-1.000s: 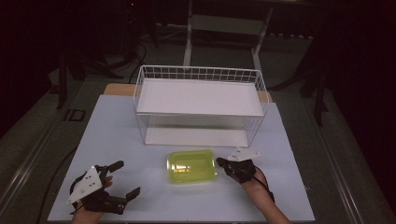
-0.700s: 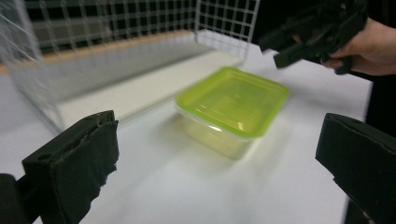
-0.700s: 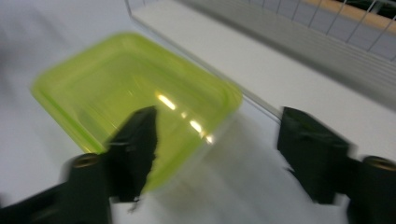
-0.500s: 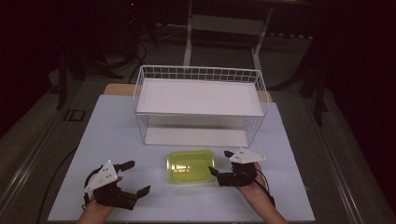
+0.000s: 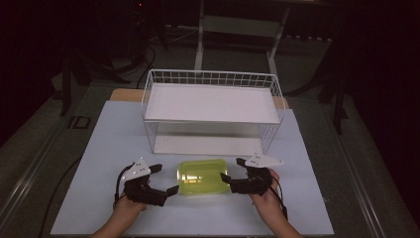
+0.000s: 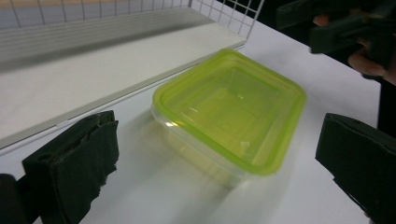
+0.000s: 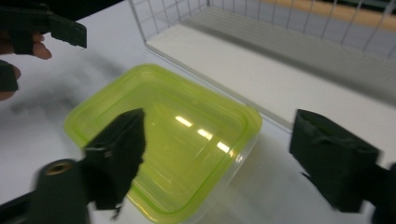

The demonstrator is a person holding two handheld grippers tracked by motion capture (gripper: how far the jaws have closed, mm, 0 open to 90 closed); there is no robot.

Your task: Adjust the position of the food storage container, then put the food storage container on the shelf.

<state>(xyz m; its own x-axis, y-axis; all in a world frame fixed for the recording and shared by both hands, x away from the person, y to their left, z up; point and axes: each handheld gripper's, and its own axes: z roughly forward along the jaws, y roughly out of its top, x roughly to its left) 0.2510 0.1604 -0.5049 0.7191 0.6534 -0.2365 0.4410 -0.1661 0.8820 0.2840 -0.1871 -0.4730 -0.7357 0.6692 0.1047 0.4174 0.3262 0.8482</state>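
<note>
Near the front edge of the surface (image 5: pixel 99 148), I hold a hand-held gripper in each hand, one on either side of the box (image 5: pixel 202 176). Left hand-held gripper (image 5: pixel 166 179) sits just left of the box, its jaws spread apart with nothing between them; its lower jaw tip comes close to the box's left side, and I cannot tell whether it touches. From its own camera the box (image 6: pixel 229 109) lies ahead between the two black jaws, clear of both. Right hand-held gripper (image 5: pixel 232 169) sits at the box's right side; its jaws have just been opening and now stand wide, the pads pressing on nothing. In its own view the left jaw hangs over the lid (image 7: pixel 173 135) and the right jaw is off to the side above the bare surface.

Box is a clear tub with a yellow-green lid, lying flat on the surface midway between the left and right edges, closer to the front edge than the back.

Just behind the box stands a white wire rack (image 5: pixel 213 106) with a white shelf board on top and another board low under it, reaching towards the back edge.
</note>
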